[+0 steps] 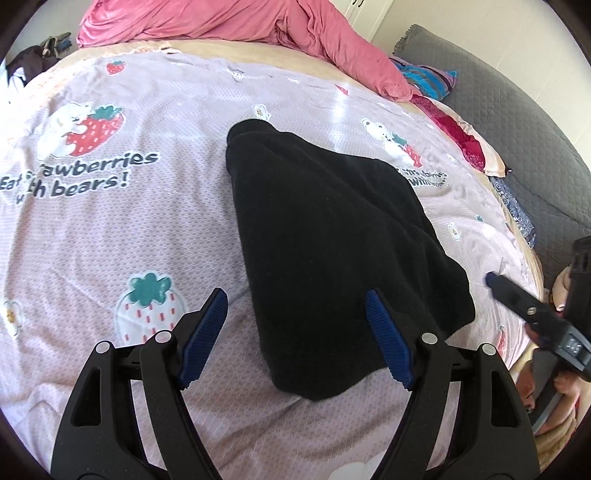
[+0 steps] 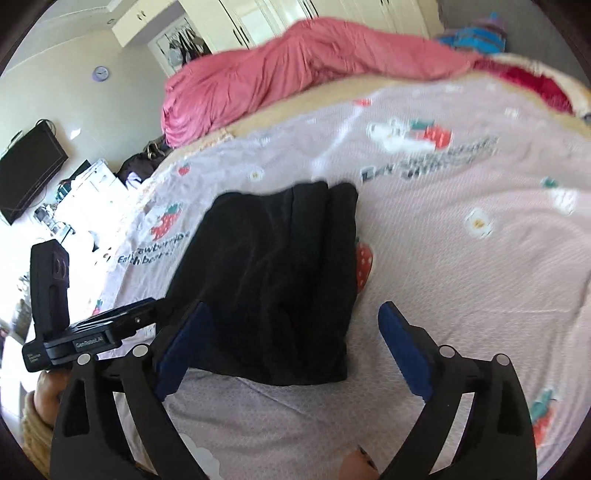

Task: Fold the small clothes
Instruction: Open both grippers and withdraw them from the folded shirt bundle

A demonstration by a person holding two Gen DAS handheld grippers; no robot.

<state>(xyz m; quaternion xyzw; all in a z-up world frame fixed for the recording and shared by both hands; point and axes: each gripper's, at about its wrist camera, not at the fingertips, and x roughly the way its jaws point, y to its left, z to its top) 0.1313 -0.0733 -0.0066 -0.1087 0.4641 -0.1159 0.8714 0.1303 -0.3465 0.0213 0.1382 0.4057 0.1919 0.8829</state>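
A small black garment [image 1: 325, 236] lies folded on the pale pink strawberry-print bedsheet [image 1: 110, 229]; it also shows in the right wrist view [image 2: 273, 273]. My left gripper [image 1: 295, 302] is open and empty, just above the garment's near edge, its right finger over the cloth. My right gripper [image 2: 291, 314] is open and empty, hovering at the garment's near edge. The right gripper also shows at the right edge of the left wrist view [image 1: 517, 299]; the left one shows at the left of the right wrist view [image 2: 122, 317].
A bunched pink duvet [image 1: 240, 22] lies along the far side of the bed. Striped and red cloths [image 1: 443, 107] sit at the far right beside a grey quilted headboard [image 1: 517, 110]. In the right wrist view a TV [image 2: 29, 173] and wardrobes [image 2: 258, 22] line the walls.
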